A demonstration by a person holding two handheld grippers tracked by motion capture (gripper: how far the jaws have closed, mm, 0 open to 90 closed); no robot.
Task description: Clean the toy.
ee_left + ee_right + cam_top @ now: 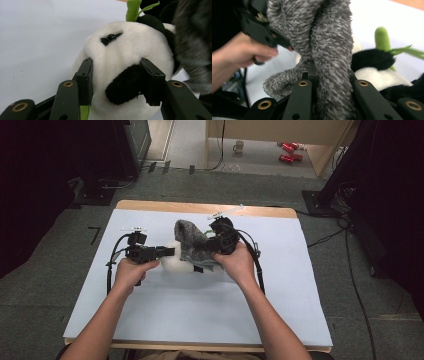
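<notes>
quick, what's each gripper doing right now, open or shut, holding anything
Left gripper: jaws around the plush panda's head, whether gripping cannot be told.
Right gripper: shut on the grey fuzzy fabric.

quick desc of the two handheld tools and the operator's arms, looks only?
Both tools are black, boxy pistol-style bodies. The left tool and right tool each carry a thin white bar on top and trail a looping black cable. Up close, the left tool's jaws are flat black bars on linkage arms with brass-coloured rivets. The forearms are bare, with no sleeves or gloves in sight.
</notes>
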